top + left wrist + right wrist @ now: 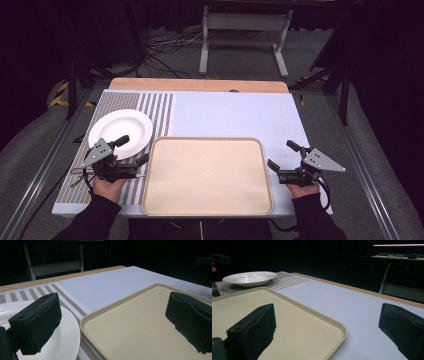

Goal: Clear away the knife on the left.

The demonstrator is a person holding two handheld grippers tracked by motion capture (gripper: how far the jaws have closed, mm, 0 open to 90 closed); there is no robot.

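Reaching past the frame, tray [140, 325] cut off.

Both forearms enter from six o'clock, the left gripper [131, 149] at eight o'clock and the right gripper [284, 155] at four o'clock, each with jaws spread wide, gripping nothing.

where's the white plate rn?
High view: the plate sits at table left on the striped mat, beside the tray, just ahead of the left gripper.

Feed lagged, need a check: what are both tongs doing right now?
Left tongs: open, holding nothing, by the plate and tray.
Right tongs: open, holding nothing, at the tray's right edge.
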